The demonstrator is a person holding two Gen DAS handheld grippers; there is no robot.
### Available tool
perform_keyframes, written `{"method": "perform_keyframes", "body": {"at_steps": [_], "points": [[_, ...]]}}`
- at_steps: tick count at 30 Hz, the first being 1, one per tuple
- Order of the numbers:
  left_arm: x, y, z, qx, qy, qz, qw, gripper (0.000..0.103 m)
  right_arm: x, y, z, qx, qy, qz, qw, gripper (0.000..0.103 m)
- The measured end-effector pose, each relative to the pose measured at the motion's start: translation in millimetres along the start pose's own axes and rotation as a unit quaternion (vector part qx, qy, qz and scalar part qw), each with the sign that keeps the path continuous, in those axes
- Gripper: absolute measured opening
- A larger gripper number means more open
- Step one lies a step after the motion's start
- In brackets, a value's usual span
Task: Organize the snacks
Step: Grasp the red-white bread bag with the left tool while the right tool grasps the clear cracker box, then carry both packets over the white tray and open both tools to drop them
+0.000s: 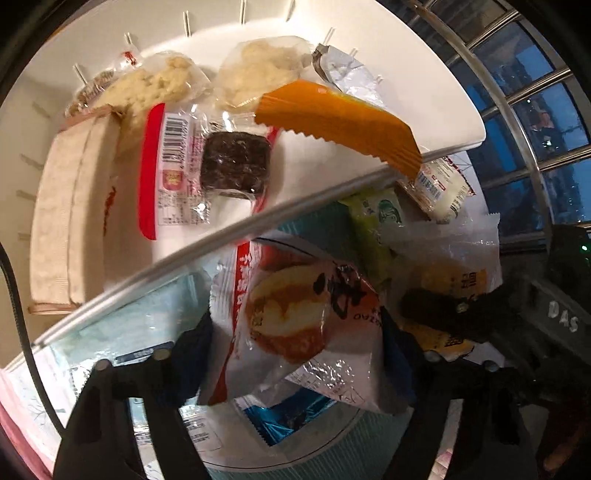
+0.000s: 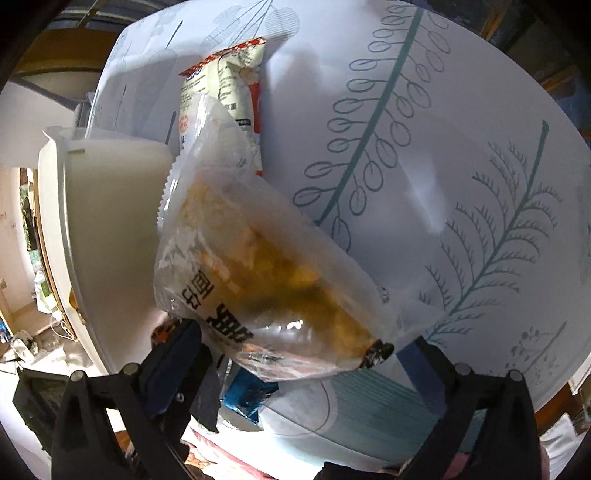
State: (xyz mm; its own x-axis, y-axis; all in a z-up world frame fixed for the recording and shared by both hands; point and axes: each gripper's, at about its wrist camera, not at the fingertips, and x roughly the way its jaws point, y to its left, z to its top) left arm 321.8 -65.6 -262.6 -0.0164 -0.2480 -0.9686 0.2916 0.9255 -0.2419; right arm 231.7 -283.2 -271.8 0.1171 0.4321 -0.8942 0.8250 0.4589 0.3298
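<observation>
In the left wrist view my left gripper [image 1: 295,350] points down, shut on a white packet with a cake picture [image 1: 295,321]; a blue pad touches each side of it. Beyond it is a white bin [image 1: 369,33] holding several snacks, among them an orange packet [image 1: 340,122] and a dark brownie packet [image 1: 232,162]. In the right wrist view my right gripper [image 2: 303,362] stands wide open around a clear packet of yellow snack [image 2: 258,280] lying on the tablecloth; the right pad is clear of it. That packet [image 1: 454,280] also shows right of the cake packet.
A green packet [image 1: 373,218] and a small white-and-red packet [image 1: 439,192] lie outside the bin. A blue packet [image 2: 247,395] sits under the clear one. A white-and-red packet [image 2: 225,85] lies farther off. The bin wall [image 2: 110,203] rises at left; the leaf-print tablecloth [image 2: 443,147] spreads right.
</observation>
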Motion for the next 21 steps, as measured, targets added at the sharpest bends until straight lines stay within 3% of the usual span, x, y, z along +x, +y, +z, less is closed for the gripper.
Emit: {"method": "perform_keyframes", "body": {"at_steps": [4,8,16,21], "points": [[-2.5,0.1,-3.4,0.002,0.002,-0.007,1.0000,0.066,1.5,15.4,1.2,-0.014,0.002,-0.053,0.999,0.091],[-3.9,-0.6,-7.9,0.006,0.003,-0.005,1.0000,0.064,-1.3,15.4,-1.8,-0.008,-0.007,-0.068,0.998,0.077],[-21.9,-6.2,-14.9,0.021,-0.016,-0.013,0.9996,0.064,-17.3,-12.9,-6.2,0.008,-0.022,-0.048,0.999,0.060],[-40.8,-5.7,-21.2,0.046,-0.027,-0.014,0.9985,0.064,-22.9,-23.6,-16.7,0.012,-0.033,-0.041,0.999,0.055]]}}
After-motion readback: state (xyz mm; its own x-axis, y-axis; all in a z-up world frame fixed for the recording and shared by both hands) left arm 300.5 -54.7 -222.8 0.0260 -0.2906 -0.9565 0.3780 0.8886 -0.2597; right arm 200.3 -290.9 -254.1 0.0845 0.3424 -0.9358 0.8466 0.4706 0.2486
